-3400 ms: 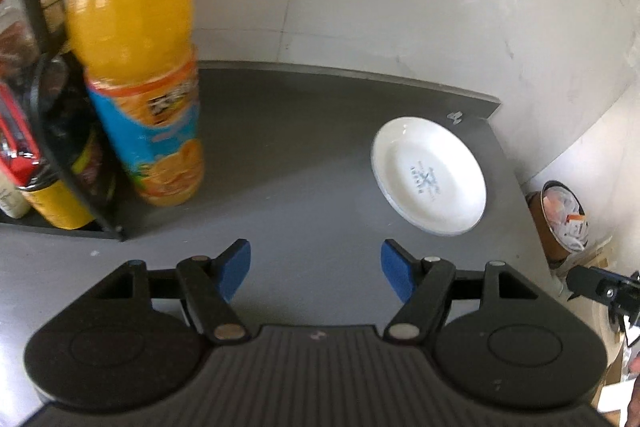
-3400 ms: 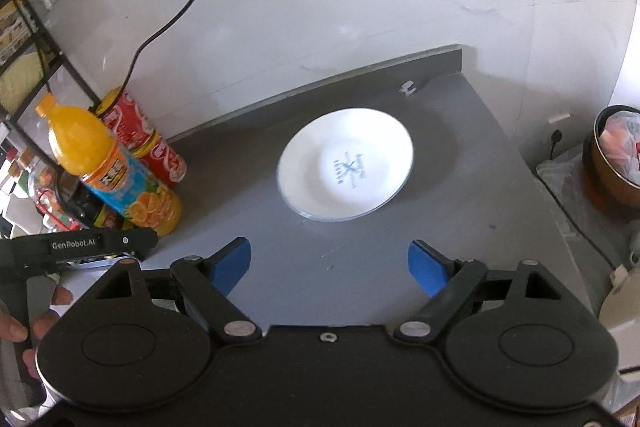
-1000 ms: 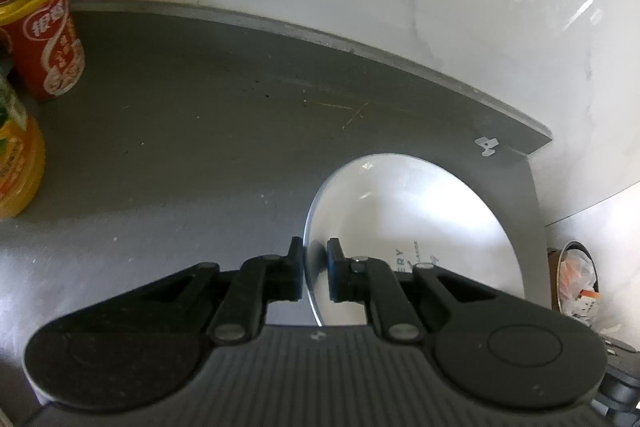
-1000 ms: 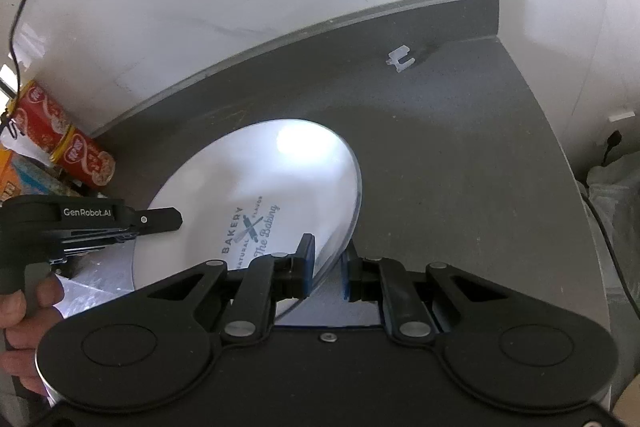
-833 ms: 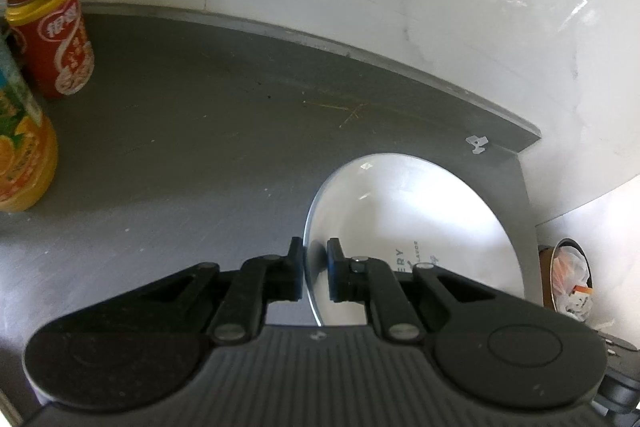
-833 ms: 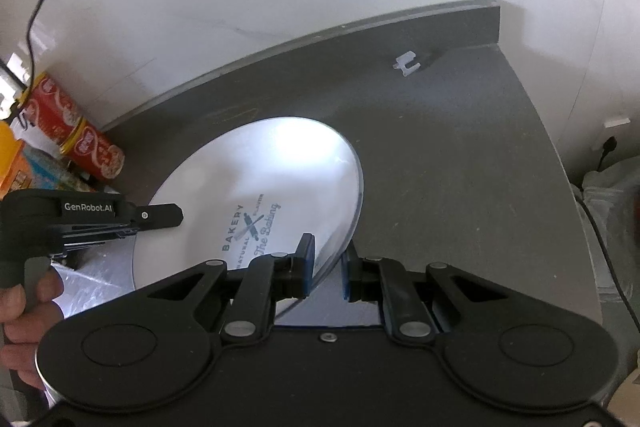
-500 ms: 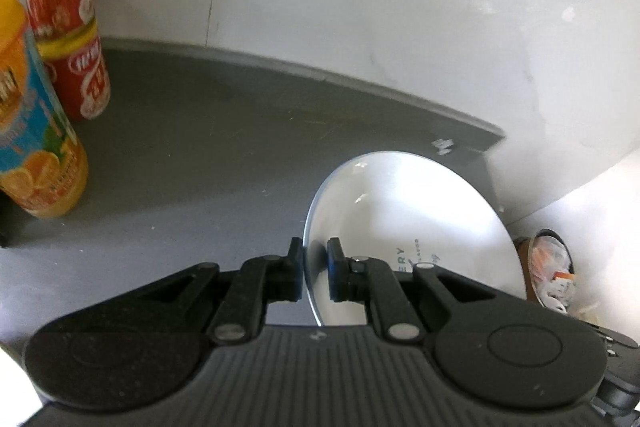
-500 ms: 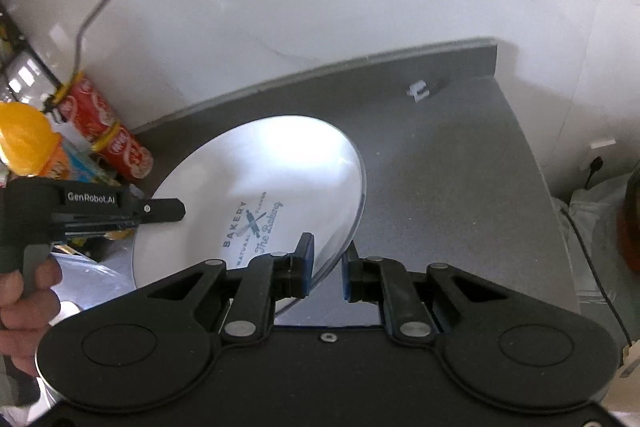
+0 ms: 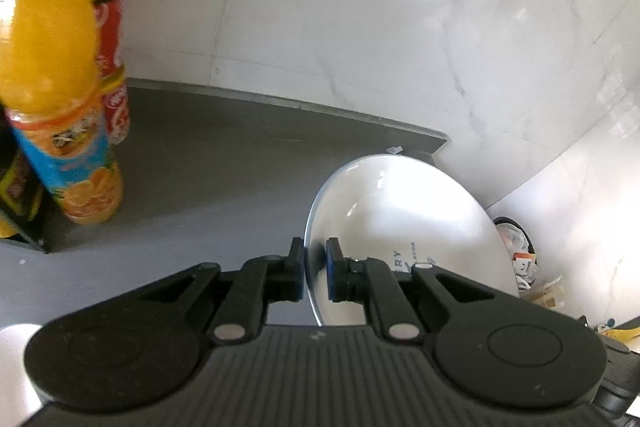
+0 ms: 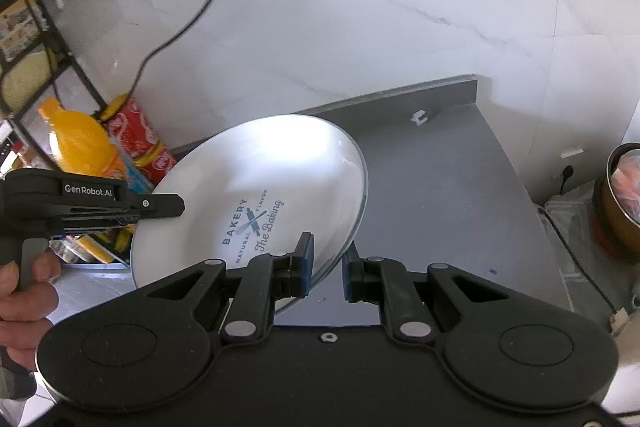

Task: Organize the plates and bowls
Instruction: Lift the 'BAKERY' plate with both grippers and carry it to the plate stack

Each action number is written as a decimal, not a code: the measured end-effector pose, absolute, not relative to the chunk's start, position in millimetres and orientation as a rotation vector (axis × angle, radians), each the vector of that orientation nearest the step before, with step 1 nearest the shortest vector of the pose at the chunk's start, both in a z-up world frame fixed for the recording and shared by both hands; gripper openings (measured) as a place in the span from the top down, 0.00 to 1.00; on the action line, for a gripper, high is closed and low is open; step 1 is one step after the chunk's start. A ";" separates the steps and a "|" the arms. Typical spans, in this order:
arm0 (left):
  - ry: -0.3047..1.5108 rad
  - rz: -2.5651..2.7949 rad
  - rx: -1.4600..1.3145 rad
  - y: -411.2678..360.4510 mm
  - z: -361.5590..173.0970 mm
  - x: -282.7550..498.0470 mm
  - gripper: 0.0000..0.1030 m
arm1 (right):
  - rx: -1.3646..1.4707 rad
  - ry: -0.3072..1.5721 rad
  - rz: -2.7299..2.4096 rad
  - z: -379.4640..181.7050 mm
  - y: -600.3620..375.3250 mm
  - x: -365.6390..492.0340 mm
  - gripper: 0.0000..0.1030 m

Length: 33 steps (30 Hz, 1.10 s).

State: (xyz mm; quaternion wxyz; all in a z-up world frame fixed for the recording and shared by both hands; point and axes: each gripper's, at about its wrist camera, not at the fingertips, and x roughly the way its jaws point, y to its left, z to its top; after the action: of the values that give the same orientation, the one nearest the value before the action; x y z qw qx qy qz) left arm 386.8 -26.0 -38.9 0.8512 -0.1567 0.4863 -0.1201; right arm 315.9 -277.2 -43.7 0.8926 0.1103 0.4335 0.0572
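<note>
Plate: the white glazed plate (image 10: 256, 187) is held tilted above the grey counter (image 9: 208, 163) — raised since half a second ago.
Left gripper (image 9: 315, 267): pinched on the plate's left rim.
Right gripper (image 10: 326, 267): pressed on the near right rim.
Print: "BAKERY" lettering is fully shown only by the right view.
Surroundings: an orange juice bottle (image 9: 56, 99) — upright, well apart.

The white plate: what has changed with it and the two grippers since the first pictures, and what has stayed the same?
The plate lay flat on the grey counter; both grippers were open. Now the left gripper and right gripper are shut on opposite rims, and the plate is raised and tilted above the counter. The juice bottle and red cans stayed in place.
</note>
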 end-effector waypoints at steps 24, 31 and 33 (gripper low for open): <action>1.001 -0.188 -0.366 130.7 -28.4 298.1 0.92 | 0.180 0.904 0.215 -50.8 -215.4 294.8 0.86; 1.015 -0.168 -0.364 157.7 -36.4 284.0 0.92 | 0.169 0.919 0.231 -57.1 -187.9 281.7 0.86; 1.020 -0.163 -0.363 162.4 -37.6 280.2 0.92 | 0.164 0.924 0.233 -59.2 -181.4 279.3 0.86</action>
State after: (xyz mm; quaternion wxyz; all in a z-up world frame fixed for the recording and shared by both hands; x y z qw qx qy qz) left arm 280.2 162.4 -37.5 0.8539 -0.1726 0.4849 -0.0775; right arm 279.3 -181.4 -59.2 0.8854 0.0790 0.4441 0.1122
